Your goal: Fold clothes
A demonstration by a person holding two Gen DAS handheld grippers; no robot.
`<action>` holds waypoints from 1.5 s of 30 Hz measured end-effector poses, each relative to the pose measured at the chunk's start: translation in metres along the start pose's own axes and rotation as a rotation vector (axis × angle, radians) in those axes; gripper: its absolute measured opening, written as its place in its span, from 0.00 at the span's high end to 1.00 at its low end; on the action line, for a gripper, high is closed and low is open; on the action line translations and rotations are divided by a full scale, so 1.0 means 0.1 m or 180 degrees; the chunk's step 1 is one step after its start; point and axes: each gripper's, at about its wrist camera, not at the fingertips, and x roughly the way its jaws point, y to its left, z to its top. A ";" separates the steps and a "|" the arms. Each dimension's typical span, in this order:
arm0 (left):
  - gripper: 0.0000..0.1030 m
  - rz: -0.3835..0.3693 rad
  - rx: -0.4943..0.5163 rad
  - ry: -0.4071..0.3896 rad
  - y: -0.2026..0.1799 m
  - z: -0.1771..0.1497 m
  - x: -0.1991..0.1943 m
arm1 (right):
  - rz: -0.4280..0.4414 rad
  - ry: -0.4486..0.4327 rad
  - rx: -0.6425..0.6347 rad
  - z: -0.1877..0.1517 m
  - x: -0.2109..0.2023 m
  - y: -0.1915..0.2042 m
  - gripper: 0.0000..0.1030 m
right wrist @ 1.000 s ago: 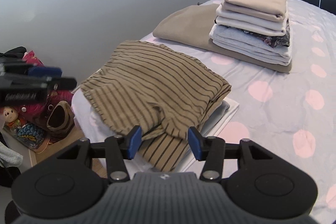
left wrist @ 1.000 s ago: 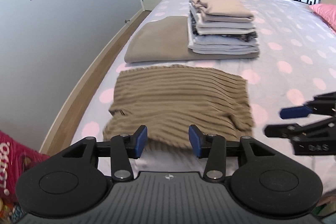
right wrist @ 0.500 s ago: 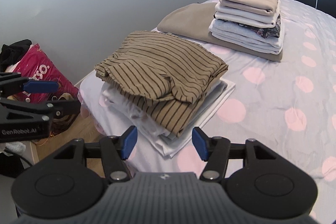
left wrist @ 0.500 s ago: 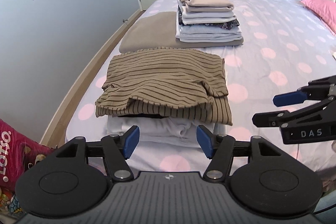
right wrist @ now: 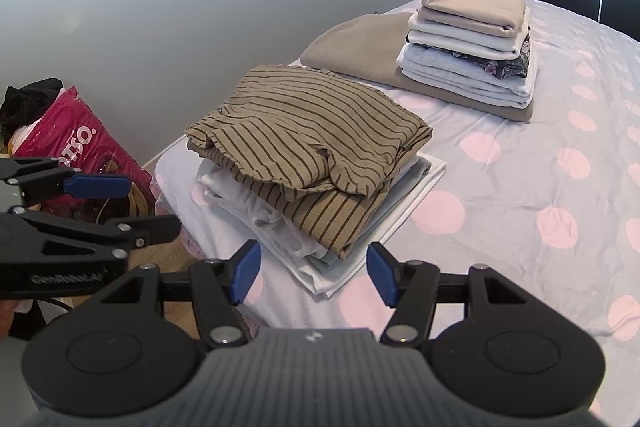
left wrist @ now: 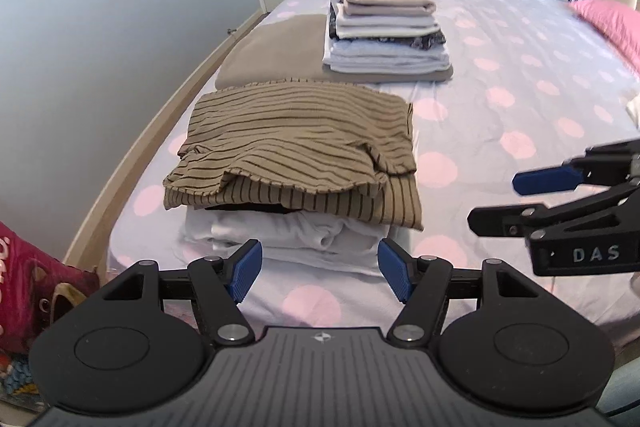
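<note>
A bed [left wrist: 500, 75] with a pink-dotted sheet is filling a bedroom beside a grey wall. The striped shirt [left wrist: 296, 147] is lying folded on top of white folded clothes [left wrist: 296, 239] at the near corner of the bed. Further back, a taller stack of clothes [left wrist: 384, 27] is sitting on a beige blanket [left wrist: 272, 55]. The left tongs [left wrist: 320, 275] and right tongs [right wrist: 312, 273] are hovering just short of the pile; both have just been opening and are standing spread, pinching nothing.
</note>
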 end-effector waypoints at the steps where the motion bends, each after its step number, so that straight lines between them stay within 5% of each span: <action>1: 0.39 -0.0006 -0.0003 0.0002 -0.01 0.00 0.00 | 0.0002 0.0001 0.0000 0.00 0.00 0.00 0.40; 19: 0.39 -0.0139 -0.0127 -0.0001 -0.06 0.07 0.03 | 0.0030 -0.0023 0.0051 0.00 0.00 -0.03 0.36; 45: 0.43 -0.0013 -0.0070 0.0001 -0.09 0.10 0.02 | 0.0072 -0.0052 0.0086 -0.01 -0.01 -0.06 0.35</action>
